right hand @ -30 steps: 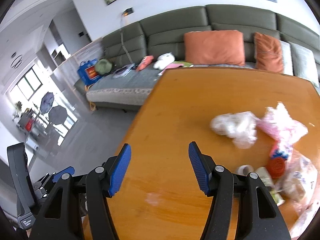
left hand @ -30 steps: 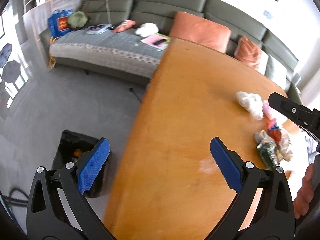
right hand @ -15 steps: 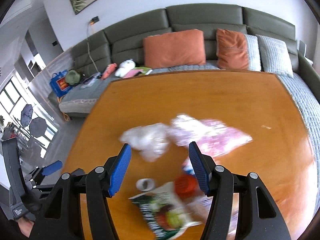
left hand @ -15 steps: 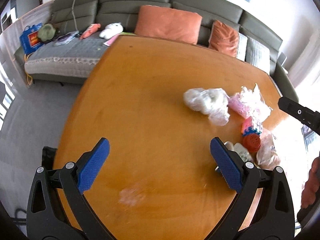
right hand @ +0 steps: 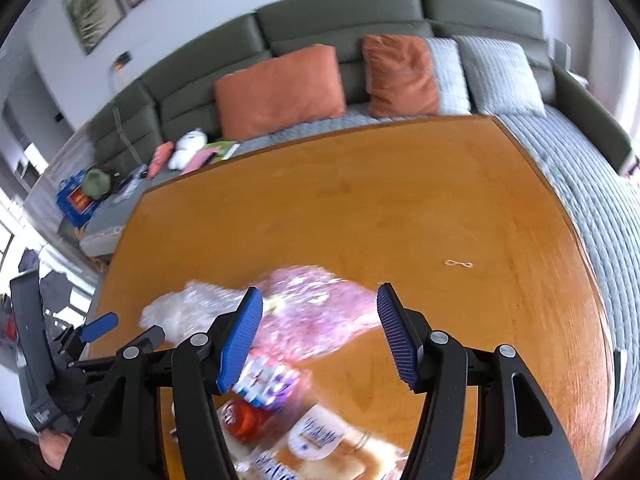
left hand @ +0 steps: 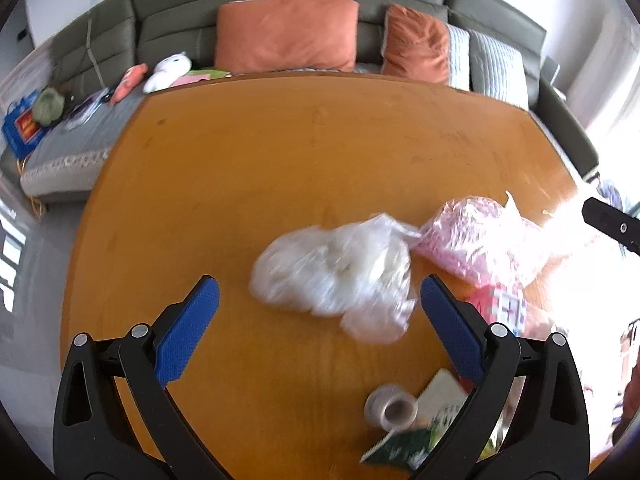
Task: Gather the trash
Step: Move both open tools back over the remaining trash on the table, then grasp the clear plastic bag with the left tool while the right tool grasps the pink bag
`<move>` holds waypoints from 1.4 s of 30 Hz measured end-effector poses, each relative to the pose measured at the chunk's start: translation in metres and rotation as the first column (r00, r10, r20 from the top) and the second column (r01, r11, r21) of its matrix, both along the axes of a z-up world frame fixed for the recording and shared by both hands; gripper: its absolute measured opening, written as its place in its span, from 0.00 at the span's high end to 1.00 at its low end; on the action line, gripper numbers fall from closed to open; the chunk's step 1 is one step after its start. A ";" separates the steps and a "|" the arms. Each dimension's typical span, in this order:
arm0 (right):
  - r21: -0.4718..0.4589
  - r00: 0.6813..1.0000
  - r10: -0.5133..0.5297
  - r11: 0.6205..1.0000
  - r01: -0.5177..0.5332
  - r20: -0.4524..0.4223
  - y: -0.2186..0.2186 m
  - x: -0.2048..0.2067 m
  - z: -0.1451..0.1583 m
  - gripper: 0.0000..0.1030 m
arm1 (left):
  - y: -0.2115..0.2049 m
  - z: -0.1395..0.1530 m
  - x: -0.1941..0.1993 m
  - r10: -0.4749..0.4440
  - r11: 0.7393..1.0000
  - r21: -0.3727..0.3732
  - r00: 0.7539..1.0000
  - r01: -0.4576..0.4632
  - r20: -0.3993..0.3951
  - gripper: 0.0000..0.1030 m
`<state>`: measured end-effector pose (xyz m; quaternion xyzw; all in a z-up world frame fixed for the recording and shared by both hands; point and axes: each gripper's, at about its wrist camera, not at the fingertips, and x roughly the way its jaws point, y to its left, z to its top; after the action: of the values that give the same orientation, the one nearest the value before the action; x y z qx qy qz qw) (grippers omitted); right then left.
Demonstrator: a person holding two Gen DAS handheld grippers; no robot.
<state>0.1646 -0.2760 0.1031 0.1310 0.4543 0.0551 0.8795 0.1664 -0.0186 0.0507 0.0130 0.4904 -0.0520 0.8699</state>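
Note:
A pile of trash lies on the orange wooden table (left hand: 320, 152). A crumpled clear plastic bag (left hand: 336, 272) lies straight ahead of my open, empty left gripper (left hand: 318, 304). To its right is a pink plastic bag (left hand: 480, 236); it also shows in the right wrist view (right hand: 316, 316), just beyond my open, empty right gripper (right hand: 320, 328). A tape roll (left hand: 390, 406) and a green wrapper (left hand: 404, 444) lie near the left gripper. A red lid (right hand: 244, 420), a colourful packet (right hand: 264, 384) and a bread bag (right hand: 320, 448) lie under the right gripper.
A grey sofa (right hand: 360, 12) with orange cushions (right hand: 280, 88) runs behind the table. Toys and papers (left hand: 160, 76) lie on its left seat. A small rubber band (right hand: 458, 264) lies on the table at right. The table's left edge (left hand: 86, 208) drops to the floor.
Both grippers have swung right and forward, from the table's left edge and floor to over the trash pile. The bags now sit close in front of the fingers. Both stay open.

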 end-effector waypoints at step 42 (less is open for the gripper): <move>-0.031 0.999 -0.027 0.999 0.027 0.025 0.053 -0.006 0.010 0.83 | 0.002 -0.025 -0.001 -0.021 0.998 -0.051 1.000 0.020 -0.019 0.28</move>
<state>0.1584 -0.2225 0.1133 0.1227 0.4424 0.0377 0.8876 0.1656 -0.0166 0.0254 -0.0048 0.4972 -0.0736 0.8645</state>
